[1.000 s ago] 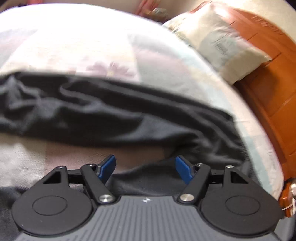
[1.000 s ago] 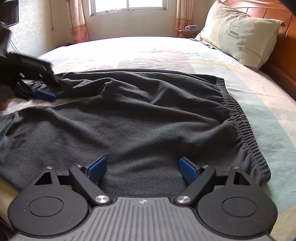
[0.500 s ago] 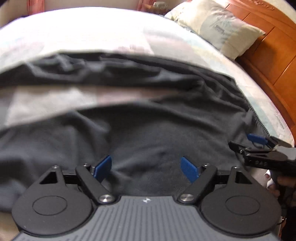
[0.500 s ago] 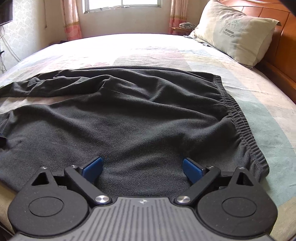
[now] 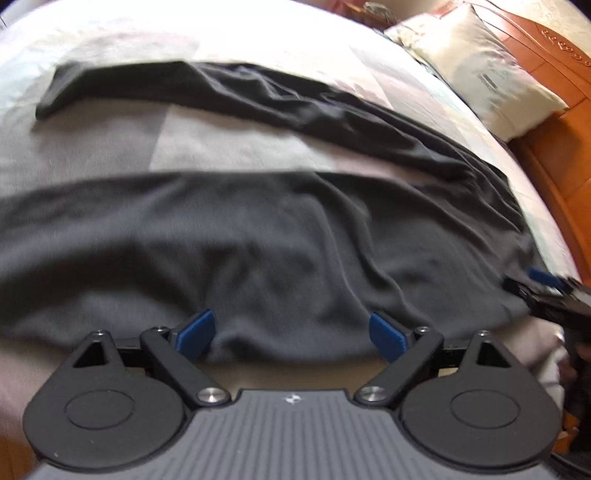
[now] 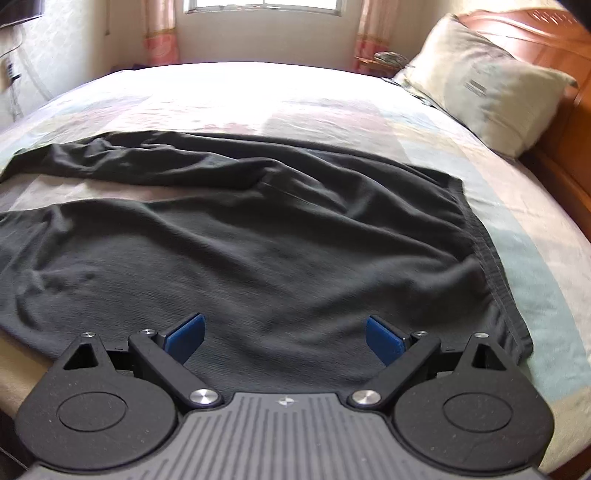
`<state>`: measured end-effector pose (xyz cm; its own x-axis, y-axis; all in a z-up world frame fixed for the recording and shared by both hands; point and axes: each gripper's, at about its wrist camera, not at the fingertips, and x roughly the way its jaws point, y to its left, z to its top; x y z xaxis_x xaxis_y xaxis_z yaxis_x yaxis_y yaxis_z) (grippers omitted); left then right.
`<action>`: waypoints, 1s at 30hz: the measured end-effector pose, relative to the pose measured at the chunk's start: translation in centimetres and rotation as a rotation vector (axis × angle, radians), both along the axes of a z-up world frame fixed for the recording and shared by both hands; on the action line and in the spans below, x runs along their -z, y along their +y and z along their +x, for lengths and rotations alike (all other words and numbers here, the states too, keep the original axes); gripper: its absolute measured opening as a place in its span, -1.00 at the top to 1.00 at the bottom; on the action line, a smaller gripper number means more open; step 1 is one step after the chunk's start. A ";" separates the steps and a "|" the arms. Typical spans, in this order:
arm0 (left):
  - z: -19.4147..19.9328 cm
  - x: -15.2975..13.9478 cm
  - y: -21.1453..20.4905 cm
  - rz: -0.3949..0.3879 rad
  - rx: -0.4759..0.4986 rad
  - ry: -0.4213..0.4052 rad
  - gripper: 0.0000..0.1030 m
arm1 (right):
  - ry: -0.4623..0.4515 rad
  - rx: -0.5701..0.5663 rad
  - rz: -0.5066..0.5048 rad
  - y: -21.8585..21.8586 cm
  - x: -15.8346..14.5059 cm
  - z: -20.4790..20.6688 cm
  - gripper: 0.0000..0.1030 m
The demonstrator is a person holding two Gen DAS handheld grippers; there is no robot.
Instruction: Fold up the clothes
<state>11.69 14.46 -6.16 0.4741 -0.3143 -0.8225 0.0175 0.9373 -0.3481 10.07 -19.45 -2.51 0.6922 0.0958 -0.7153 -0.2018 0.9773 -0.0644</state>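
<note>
Dark grey trousers (image 6: 280, 243) lie spread flat on the bed, waistband (image 6: 491, 266) to the right, two legs running left with a strip of bedspread between them. They also show in the left wrist view (image 5: 258, 251). My left gripper (image 5: 291, 334) is open and empty, just above the near edge of the near leg. My right gripper (image 6: 284, 334) is open and empty over the near edge close to the waistband. The right gripper also shows at the right edge of the left wrist view (image 5: 546, 291).
A patchwork bedspread (image 6: 295, 99) covers the bed. A pillow (image 6: 487, 88) leans on the orange wooden headboard (image 6: 565, 122) at the right. A window with pink curtains (image 6: 159, 33) is at the far wall. The near bed edge (image 6: 22, 373) is at lower left.
My left gripper has drawn back from the far trouser leg to the near edge of the near leg. My right gripper has shifted slightly along the near edge. Both stay open.
</note>
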 end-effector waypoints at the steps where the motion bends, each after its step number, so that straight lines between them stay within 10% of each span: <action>1: -0.2 -0.4 0.5 -0.014 0.012 -0.010 -0.76 | -0.006 -0.015 -0.004 0.6 -0.3 0.0 -0.87; 5: 0.1 -1.4 3.7 0.014 -0.061 -0.104 -0.76 | -0.026 -0.073 -0.018 2.9 -1.1 -0.3 -0.87; 14: -0.5 0.4 6.4 -0.044 -0.051 0.020 -0.76 | -0.028 -0.137 -0.063 5.9 -1.9 -1.1 -0.87; 20: 0.1 -1.7 9.2 0.000 -0.079 -0.057 -0.76 | -0.037 -0.188 -0.042 7.7 -2.8 -1.1 -0.87; 27: 3.6 1.4 15.3 -0.125 -0.147 -0.002 -0.75 | -0.028 -0.251 -0.078 10.2 -2.6 -1.4 -0.87; 30: 4.3 0.7 17.9 -0.017 -0.180 -0.008 -0.74 | -0.019 -0.240 -0.080 10.2 -2.6 -1.2 -0.87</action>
<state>16.00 32.32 -6.81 0.5302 -0.2376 -0.8139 -0.1472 0.9196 -0.3643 8.82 -9.22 0.08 0.6699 0.2029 -0.7141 -0.4255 0.8932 -0.1453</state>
